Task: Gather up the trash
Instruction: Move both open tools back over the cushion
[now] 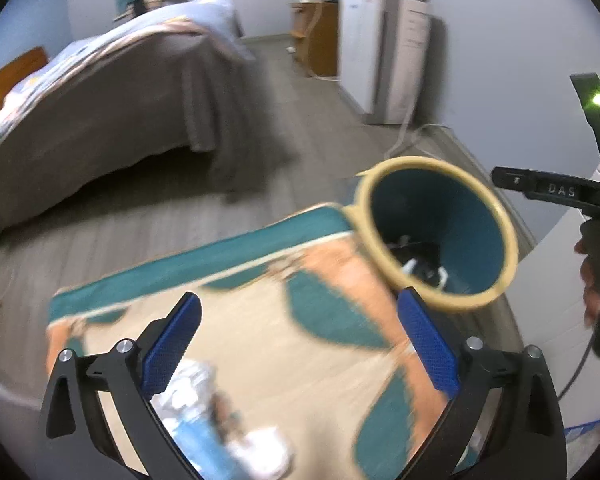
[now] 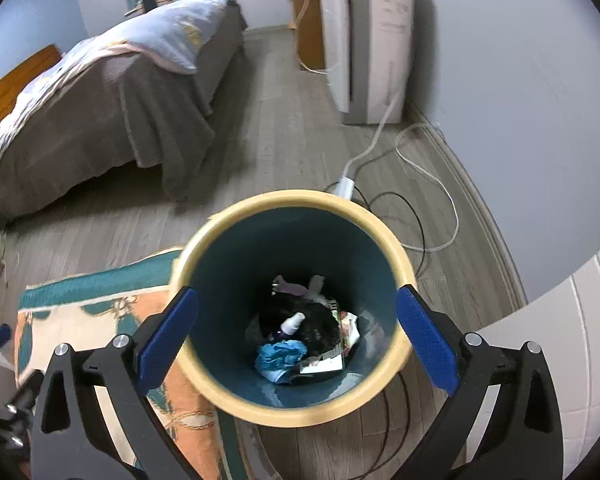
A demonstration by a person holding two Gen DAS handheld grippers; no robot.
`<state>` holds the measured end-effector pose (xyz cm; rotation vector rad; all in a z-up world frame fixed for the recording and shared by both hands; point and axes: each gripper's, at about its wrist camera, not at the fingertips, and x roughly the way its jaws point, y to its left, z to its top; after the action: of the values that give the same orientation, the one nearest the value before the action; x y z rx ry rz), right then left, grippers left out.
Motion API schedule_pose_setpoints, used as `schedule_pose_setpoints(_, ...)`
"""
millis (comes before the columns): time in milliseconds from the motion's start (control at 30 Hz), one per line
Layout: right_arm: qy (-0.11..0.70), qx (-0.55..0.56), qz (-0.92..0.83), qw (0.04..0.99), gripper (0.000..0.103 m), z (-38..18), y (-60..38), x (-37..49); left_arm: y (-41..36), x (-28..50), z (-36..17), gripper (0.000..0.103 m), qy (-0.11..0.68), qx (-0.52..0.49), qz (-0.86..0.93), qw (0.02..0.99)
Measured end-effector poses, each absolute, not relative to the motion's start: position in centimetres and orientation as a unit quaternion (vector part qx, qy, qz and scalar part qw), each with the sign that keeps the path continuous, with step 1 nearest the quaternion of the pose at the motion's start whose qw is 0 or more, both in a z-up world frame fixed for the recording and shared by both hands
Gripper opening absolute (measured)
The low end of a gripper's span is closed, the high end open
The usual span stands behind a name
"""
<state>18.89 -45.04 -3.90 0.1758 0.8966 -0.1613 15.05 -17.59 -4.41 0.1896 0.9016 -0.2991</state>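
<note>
My right claw [image 2: 298, 334] hangs over the mouth of the round waste bin [image 2: 384, 236], its two blue, fine-ribbed pads spread wide to either side of the rim and gripping nothing. The bin is a tapering cylinder with a smooth cream lip and a dark teal inner wall; it stands on the grey wood-plank floor [image 2: 284, 120], right at the corner of the rug [image 2: 80, 320]. At its bottom lies a heap of rubbish: a crumpled blue wad [image 2: 278, 358], a small white bottle [image 2: 294, 322] lying on something black and soft, a flat white card [image 2: 320, 366] and some creased printed paper [image 2: 350, 326]. My left claw [image 1: 298, 346] is released too, its pads apart with nothing between them, above the flat woven rug [image 1: 260, 320] patterned in teal, orange and beige. Near the rug's near edge, under the left pad, lies crinkled silvery-white and blue litter [image 1: 188, 404], with a white crumpled piece [image 1: 264, 452] just beside it; both are blurred. From this side the bin [image 1: 496, 216] sits at the rug's far right corner. White and black cords [image 2: 428, 200] loop over the floor beyond the bin, toward a boxy white appliance [image 2: 364, 52] against the wall. A bed [image 2: 120, 92] draped in soft grey cloth stands well apart.
</note>
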Motion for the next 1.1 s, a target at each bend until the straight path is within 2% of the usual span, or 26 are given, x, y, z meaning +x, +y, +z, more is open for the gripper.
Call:
schedule_pose_setpoints(200, 0.421, 0.025, -0.041, 0.906, 0.097, -2.4, -39.7, 18.7, -9.4, 12.7, -2.1, 0.098, 0.444, 0.072, -0.059, 0.891)
schedule_pose_setpoints(433, 0.417, -0.047, -0.013, 0.908, 0.097, -1.6, -32.6, 18.2, -1.9, 9.3, -1.6, 0.098, 0.435, 0.001, 0.015, 0.9)
schedule_pose_setpoints(800, 0.443, -0.102, 0.054, 0.889, 0.097, -3.4, -22.6, 16.0, 3.1, 8.6, -3.1, 0.098, 0.426, 0.001, 0.039, 0.904)
schedule_pose_setpoints(1100, 0.496, -0.075, 0.112, 0.858, 0.097, -7.5, -17.2, 13.7, 5.3, 8.5, -5.1, 0.098, 0.46, 0.034, 0.029, 0.887)
